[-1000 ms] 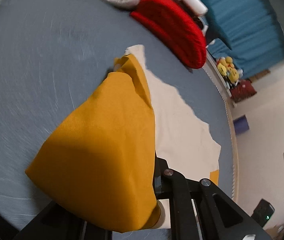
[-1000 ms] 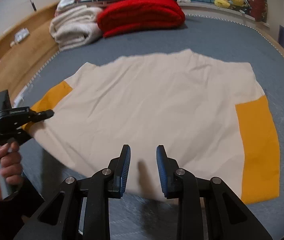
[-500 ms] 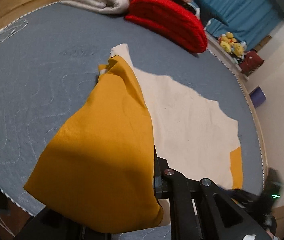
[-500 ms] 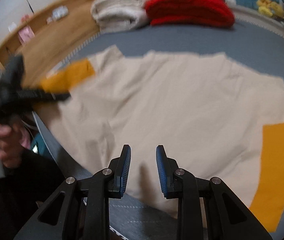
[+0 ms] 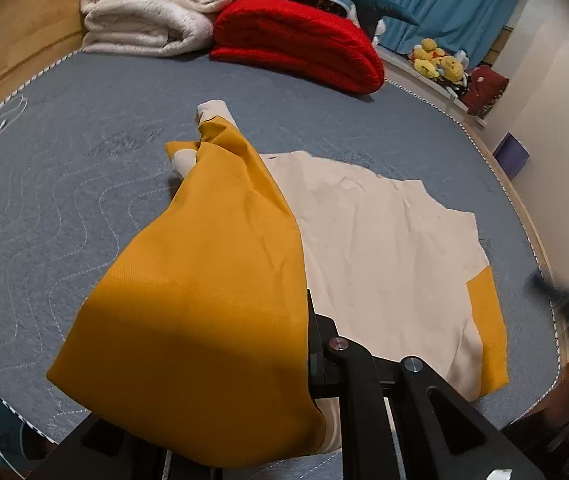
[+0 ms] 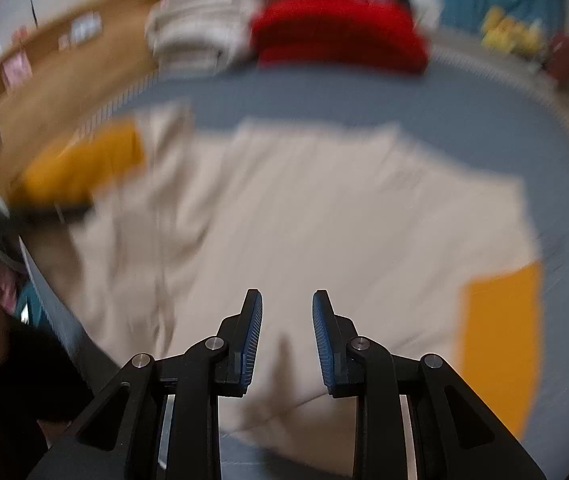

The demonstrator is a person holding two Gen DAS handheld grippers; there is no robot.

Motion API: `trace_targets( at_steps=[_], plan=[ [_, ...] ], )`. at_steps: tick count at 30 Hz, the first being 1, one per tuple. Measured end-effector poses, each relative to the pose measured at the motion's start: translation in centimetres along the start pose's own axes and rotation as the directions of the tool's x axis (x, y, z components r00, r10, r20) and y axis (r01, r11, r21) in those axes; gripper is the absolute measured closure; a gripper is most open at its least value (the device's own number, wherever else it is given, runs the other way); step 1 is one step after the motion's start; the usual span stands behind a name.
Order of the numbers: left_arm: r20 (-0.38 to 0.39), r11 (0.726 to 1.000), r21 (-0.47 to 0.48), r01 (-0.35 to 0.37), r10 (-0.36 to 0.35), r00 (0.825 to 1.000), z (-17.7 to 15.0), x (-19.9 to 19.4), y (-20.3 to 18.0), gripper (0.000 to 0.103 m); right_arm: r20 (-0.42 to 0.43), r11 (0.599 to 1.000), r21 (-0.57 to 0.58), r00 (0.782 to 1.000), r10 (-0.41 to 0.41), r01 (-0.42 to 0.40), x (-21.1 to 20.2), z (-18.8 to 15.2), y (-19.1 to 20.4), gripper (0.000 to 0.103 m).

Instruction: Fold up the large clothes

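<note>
grey quilted bedding (image 5: 64,168) carried the cream garment (image 5: 376,240), spread flat ahead of both grippers. its mustard sleeve (image 5: 204,300) hung pinched in the left gripper (image 5: 312,360). the right gripper (image 6: 287,320) hovered above the hem, jaws narrowly parted, holding nothing.

Grey quilted bed (image 5: 64,184) under my fingers, white-stitched edge. On it: cream shirt (image 5: 372,240) spread flat, yellow sleeve (image 5: 488,320) at right edge, other yellow sleeve (image 5: 204,280) lifted off bed. At far end: folded red blanket (image 5: 300,40), cream blanket (image 5: 144,20) beside it, touching. Right view blurred.
</note>
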State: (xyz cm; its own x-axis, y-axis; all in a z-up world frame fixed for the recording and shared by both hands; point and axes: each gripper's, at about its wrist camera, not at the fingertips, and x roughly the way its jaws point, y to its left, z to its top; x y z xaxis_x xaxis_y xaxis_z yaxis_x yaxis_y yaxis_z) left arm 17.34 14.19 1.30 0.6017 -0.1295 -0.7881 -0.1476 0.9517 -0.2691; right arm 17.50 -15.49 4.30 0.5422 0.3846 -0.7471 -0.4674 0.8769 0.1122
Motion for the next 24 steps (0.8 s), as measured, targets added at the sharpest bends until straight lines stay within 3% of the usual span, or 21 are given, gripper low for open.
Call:
trace_targets(
  at_steps=[3,7,10,13,16,18,20,24],
  plan=[
    [0.026,0.998,0.066,-0.019,0.017,1.0,-0.2,-0.2,-1.8,0.091,0.155,0.995,-0.004,0.983,-0.095,0.097,-6.5,1.6,-4.4,0.075],
    [0.079,0.968,0.245,-0.063,0.044,0.996,-1.1,-0.6,-5.8,0.091,0.252,0.956,0.006,0.925,-0.284,0.292,-10.8,1.3,-9.5,0.074],
    [0.102,0.925,0.375,-0.063,0.027,0.994,-1.7,-0.7,-9.6,0.091,0.255,0.939,0.136,0.905,-0.341,0.315,-12.0,-1.5,-13.0,0.074],
    [0.098,0.909,0.417,-0.025,-0.017,0.995,-1.8,-1.1,-13.4,0.092,0.172,0.927,0.179,0.917,-0.359,0.329,-11.9,-2.9,-15.6,0.074],
    [0.088,0.895,0.445,0.025,-0.071,0.994,-1.9,-1.0,-18.2,0.092,0.181,0.899,0.209,0.889,-0.422,0.384,-12.4,-3.2,-17.5,0.074],
    [0.063,0.876,0.479,0.056,-0.098,0.993,-2.2,-0.2,-22.0,0.092,0.144,0.901,0.213,0.9,-0.412,0.378,-12.4,-3.9,-18.7,0.074],
    [0.021,0.846,0.528,0.078,-0.105,0.994,-3.1,1.5,-26.8,0.092,0.143,0.894,0.235,0.896,-0.42,0.381,-12.9,-4.3,-19.8,0.074],
    [-0.053,0.786,0.612,0.093,-0.077,0.996,-6.8,6.3,-33.8,0.092,0.136,0.881,0.309,0.9,-0.413,0.358,-13.7,-4.8,-21.7,0.074]
  ],
)
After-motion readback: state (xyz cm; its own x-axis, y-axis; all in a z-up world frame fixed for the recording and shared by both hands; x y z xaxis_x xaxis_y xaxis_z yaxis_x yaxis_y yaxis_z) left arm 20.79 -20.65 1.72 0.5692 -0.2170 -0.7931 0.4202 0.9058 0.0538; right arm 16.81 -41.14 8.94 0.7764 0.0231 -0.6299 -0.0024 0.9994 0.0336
